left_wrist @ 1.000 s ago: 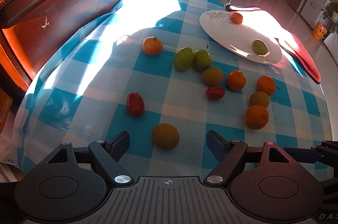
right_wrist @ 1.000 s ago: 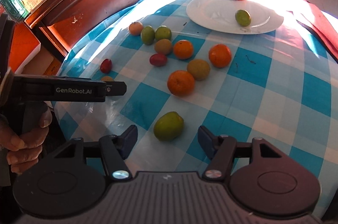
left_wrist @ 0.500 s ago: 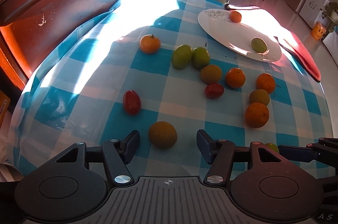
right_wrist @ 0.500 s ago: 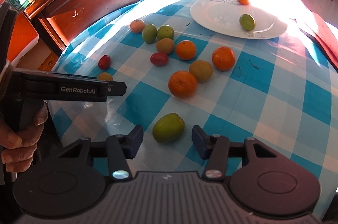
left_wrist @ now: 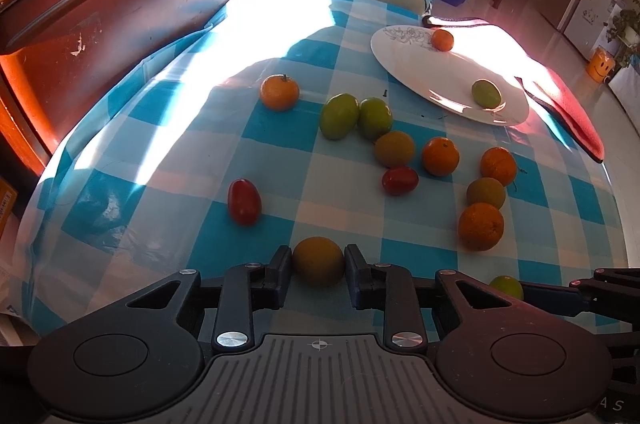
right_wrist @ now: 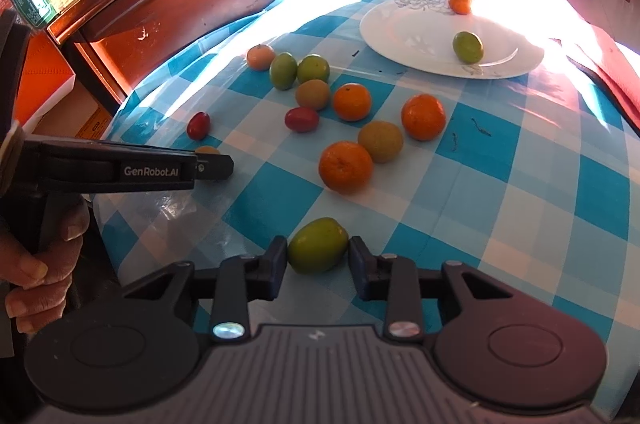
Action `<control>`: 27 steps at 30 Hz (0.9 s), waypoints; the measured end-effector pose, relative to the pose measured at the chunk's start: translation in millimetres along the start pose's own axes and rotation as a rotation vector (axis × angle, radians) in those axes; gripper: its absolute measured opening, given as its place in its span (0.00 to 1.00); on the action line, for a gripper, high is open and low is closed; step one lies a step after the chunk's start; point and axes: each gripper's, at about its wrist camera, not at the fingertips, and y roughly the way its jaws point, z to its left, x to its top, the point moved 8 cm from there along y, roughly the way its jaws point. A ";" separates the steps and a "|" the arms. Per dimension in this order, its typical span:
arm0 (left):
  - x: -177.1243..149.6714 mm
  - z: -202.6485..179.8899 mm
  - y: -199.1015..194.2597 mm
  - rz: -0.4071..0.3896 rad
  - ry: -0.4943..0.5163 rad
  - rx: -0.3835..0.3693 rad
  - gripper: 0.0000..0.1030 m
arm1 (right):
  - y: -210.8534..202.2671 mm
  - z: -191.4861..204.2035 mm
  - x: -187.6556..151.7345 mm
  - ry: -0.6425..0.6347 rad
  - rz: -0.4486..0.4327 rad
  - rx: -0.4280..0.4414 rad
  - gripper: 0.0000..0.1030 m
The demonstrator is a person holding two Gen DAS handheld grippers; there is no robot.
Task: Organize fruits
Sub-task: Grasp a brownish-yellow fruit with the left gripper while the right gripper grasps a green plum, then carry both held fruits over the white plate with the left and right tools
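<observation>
Both grippers (left_wrist: 318,260) (right_wrist: 318,256) w/ fruit gripped

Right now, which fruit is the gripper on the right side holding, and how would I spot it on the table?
Start at the white plate at the far side of the checked tablecloth and come toward the near edge, past the scattered oranges. The green fruit lies alone there, pinched between the pads of the right gripper. It is bright green and oval, apart from the others.
</observation>
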 end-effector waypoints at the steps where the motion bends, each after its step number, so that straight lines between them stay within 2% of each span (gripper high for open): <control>1: 0.2 0.4 -0.5 -0.003 -0.005 -0.003 0.25 | -0.3 -0.4 0.4 0.003 -0.003 -0.001 0.33; 8: 6.8 3.3 -7.1 -0.039 -0.048 -0.029 0.25 | -4.3 -5.1 7.0 0.036 -0.032 0.002 0.33; 17: 20.9 -4.1 -14.6 -0.092 -0.049 -0.051 0.25 | -16.2 -16.2 26.4 0.081 -0.105 0.001 0.33; 27: 48.8 -25.1 -16.4 -0.140 -0.038 -0.114 0.25 | -28.6 -37.2 57.1 0.135 -0.170 -0.006 0.33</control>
